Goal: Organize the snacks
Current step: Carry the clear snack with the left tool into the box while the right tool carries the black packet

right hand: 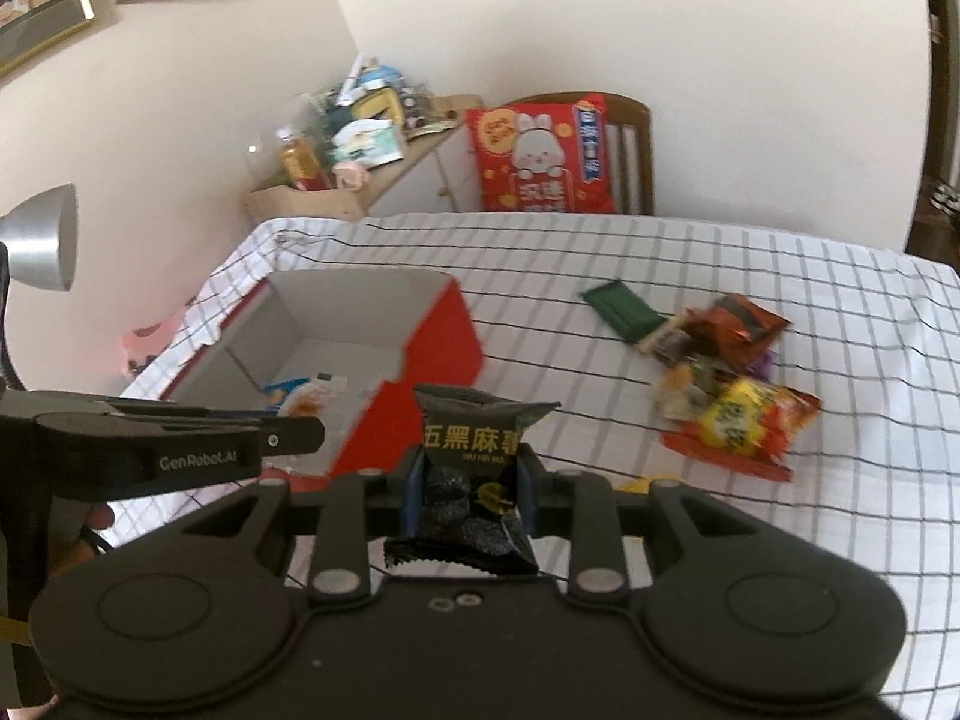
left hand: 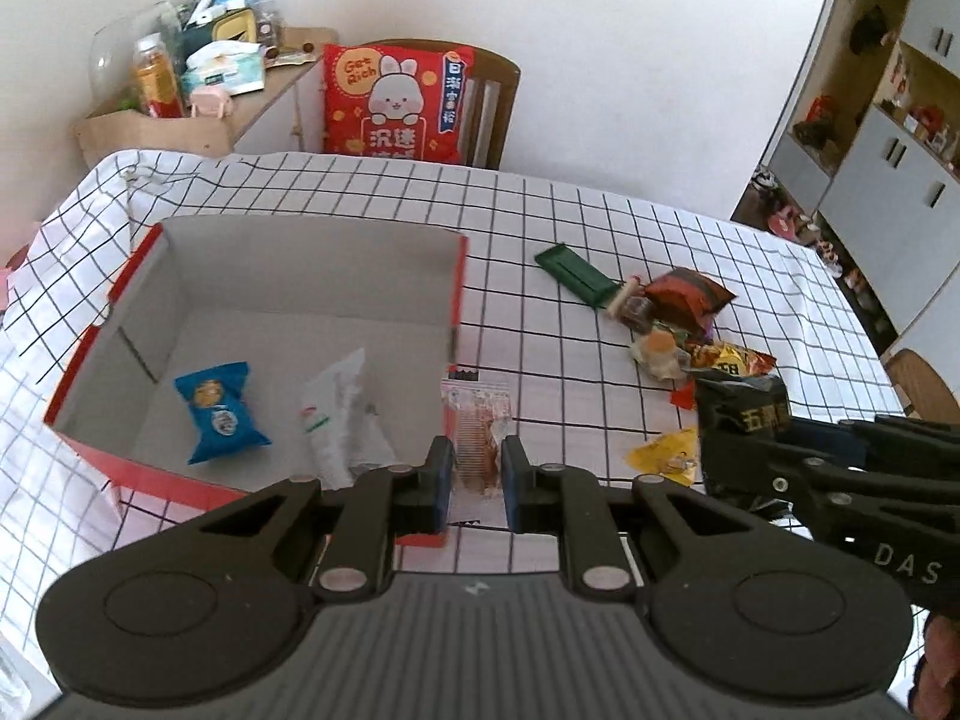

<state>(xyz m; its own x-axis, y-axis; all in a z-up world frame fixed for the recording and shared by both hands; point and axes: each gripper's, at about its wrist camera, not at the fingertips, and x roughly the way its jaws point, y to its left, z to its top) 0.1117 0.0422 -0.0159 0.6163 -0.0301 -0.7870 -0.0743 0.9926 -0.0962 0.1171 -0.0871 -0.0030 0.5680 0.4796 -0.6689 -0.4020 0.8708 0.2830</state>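
Snacks: you carry one in each hand-held gripper, both lifted off the bench point(left hand: 600, 228).
Left hand-held gripper point(left hand: 474, 483): clenched on a clear-wrapped snack point(left hand: 480, 420), long axis running away from you along the fingers.
Right hand-held gripper point(right hand: 467, 495): grasping a black sesame pack point(right hand: 477, 468), upright, top seal fanned above the pads.
Box point(left hand: 462, 276): red outside, grey inside, open top; already holds a blue packet point(left hand: 219, 411) and a white packet point(left hand: 342, 414).
Key relation: box lies ahead and left of both grippers. The clear snack sits just over the box's near right corner, so your left hand is nearer, by my read. The black pack is just right of the box's red side wall.
Remaining pile point(left hand: 684, 324): loose wrappers right of the box, well apart from it; green bar point(left hand: 570, 273) at its far edge, yellow piece point(left hand: 666, 450) nearest you.
Next move, my guess: swing left first, drop over open floor between the two packets, then bring the right across.
Risk: grippers are close together, so stagger them.
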